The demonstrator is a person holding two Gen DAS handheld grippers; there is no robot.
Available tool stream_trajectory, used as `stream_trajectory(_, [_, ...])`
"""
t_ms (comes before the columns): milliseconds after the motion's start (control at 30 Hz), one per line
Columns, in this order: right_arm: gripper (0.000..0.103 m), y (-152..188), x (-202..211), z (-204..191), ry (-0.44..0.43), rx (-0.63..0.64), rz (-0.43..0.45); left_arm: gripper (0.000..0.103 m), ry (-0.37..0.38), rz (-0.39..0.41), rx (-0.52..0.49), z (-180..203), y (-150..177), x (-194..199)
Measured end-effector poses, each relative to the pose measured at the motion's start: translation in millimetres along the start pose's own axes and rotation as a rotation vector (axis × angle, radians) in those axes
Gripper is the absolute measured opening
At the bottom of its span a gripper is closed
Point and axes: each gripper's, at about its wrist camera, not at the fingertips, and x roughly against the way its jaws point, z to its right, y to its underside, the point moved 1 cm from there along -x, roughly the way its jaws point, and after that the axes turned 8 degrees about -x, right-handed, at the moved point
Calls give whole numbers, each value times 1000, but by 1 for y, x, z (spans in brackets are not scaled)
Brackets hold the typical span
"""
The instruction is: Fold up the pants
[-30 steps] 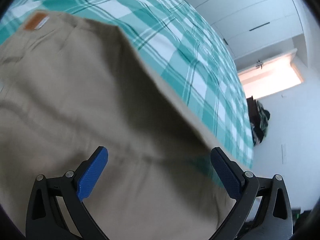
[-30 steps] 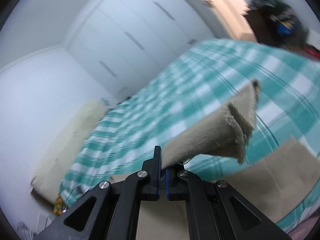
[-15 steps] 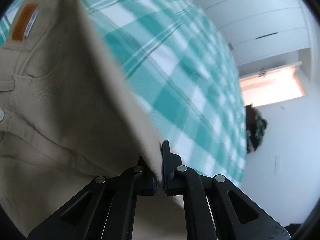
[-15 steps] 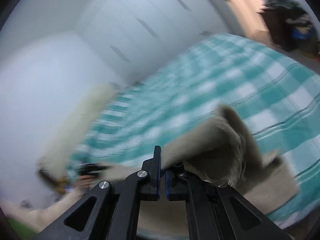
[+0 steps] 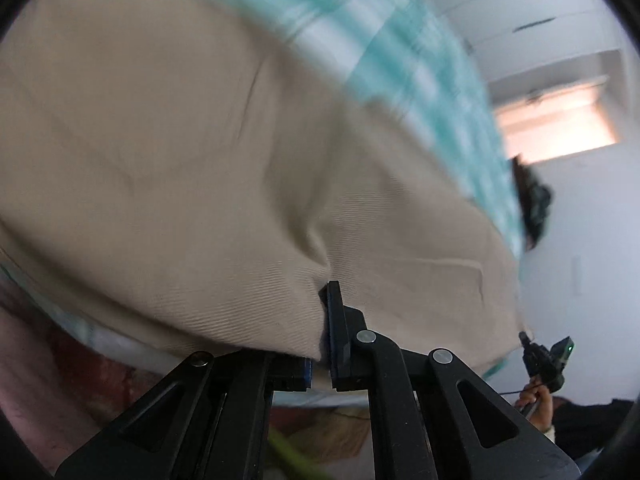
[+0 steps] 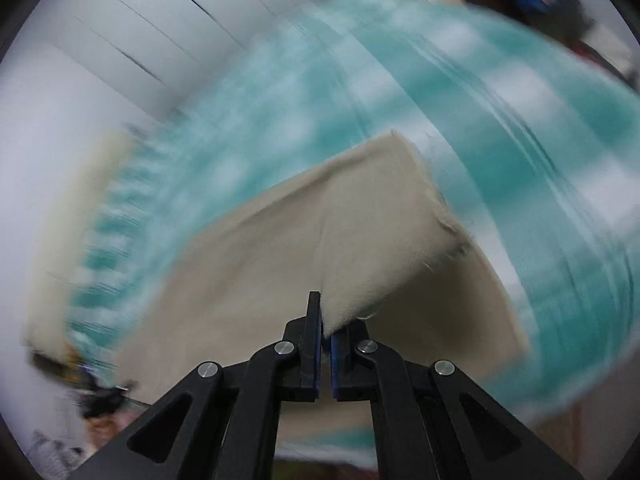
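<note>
The beige pants [image 5: 192, 152] lie on a bed with a teal and white checked cover [image 5: 404, 48]. My left gripper [image 5: 322, 304] is shut on a pinch of the pants' cloth near the bed's edge, and the fabric puckers toward its black fingers. In the right wrist view, my right gripper [image 6: 325, 316] is shut on a leg end of the pants [image 6: 360, 220], whose frayed hem [image 6: 444, 216] hangs over the rest of the cloth. That view is strongly blurred by motion.
White wardrobe doors [image 6: 168, 40] stand behind the bed and a lit doorway [image 5: 560, 124] to the right. The other gripper with a green light, held in a hand [image 5: 548, 364], shows at the left wrist view's lower right. A dark pile [image 5: 532, 208] sits beyond the bed.
My left gripper went from wide open to shut on the pants and pulled the cloth toward the bed's edge. My right gripper, still shut on the leg end, swung downward over the pants.
</note>
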Motion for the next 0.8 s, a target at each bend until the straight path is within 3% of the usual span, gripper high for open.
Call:
stream_trajectory(67, [3,16,-22,17,81,8,-34,4,-10,15,-9,1,-1,-3])
stream_trajectory(133, [4,17,-25,24,76,-17,-31,4,-19,15,-31,5,-4,-1])
stream_trajectory(200, [11,11,-15,21,44,-21,18,4,-34,11,-54,9,-4,-1])
stream_trajectory(267, [52,8,-12,25,47,-35,45,4,-36,15,-53,7,-3,-3])
stream_trajectory(333, [59,7,-5,29,19,-74,69,4,-27,19,-35,7,-3,-2])
stream_trajectory(400, [48,0,-4,37,-16,-134,81,4,-25,20,-35,8,-4,-1])
stream_trajectory(433, [7,1,0,37,-22,-150,79,4,-27,19,-38,9,-5,0])
stream_trajectory(500, [4,-2,-2,44,2,-192,72,4,-32,16,-44,13,-6,3])
stream_trajectory(633, [3,1,22,41,-51,-207,98,4,-46,40,-118,29,-7,22])
stream_trajectory(800, [4,14,-2,52,111,-146,6,4,-114,-24,-116,16,2,-1])
